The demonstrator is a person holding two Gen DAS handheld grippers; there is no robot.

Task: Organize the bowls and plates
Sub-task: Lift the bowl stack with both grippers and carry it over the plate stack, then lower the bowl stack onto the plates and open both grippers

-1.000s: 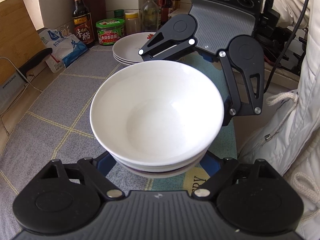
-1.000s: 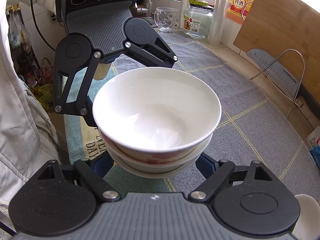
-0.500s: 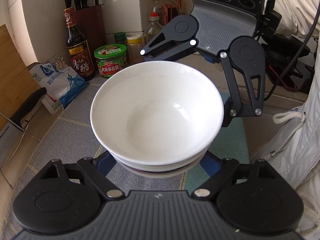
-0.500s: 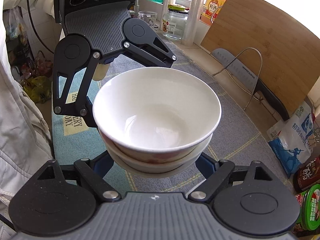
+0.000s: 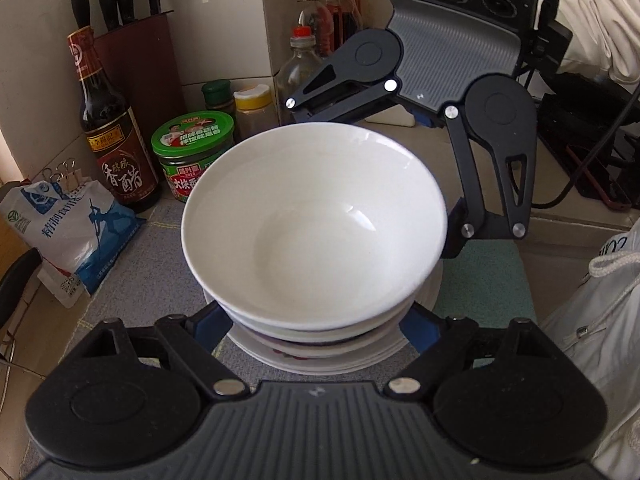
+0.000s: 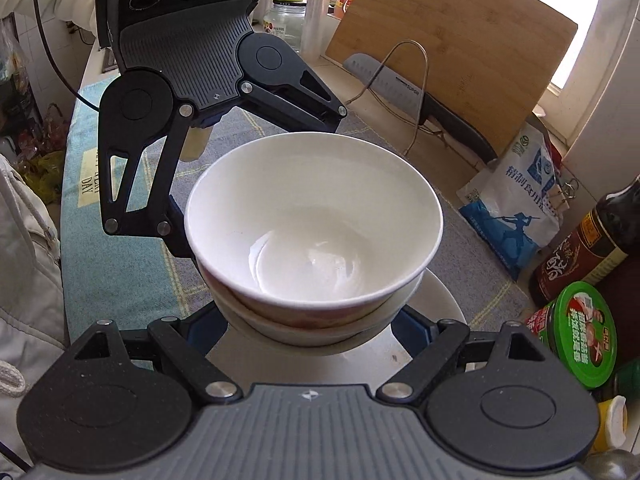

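Observation:
A stack of white bowls (image 5: 316, 232) is held between both grippers, one on each side. My left gripper (image 5: 316, 320) is shut on the stack's near side in its own view. My right gripper (image 6: 312, 324) is shut on the opposite side. The stack shows in the right wrist view (image 6: 316, 232) too. It hangs directly above a stack of white plates (image 5: 352, 356) on the grey mat, whose rim also shows in the right wrist view (image 6: 440, 300). Whether the bowls touch the plates is hidden.
Close behind the plates stand a green-lidded jar (image 5: 192, 152), a dark vinegar bottle (image 5: 112, 128), a knife block (image 5: 140, 60) and several bottles. A salt bag (image 5: 72, 232) lies left. A cutting board (image 6: 452, 60) and cleaver (image 6: 420, 100) lean at the wall.
Both grippers have carried the bowl stack across the counter toward the back corner. It now hangs over the plate stack, and the jars and bottles are much nearer.

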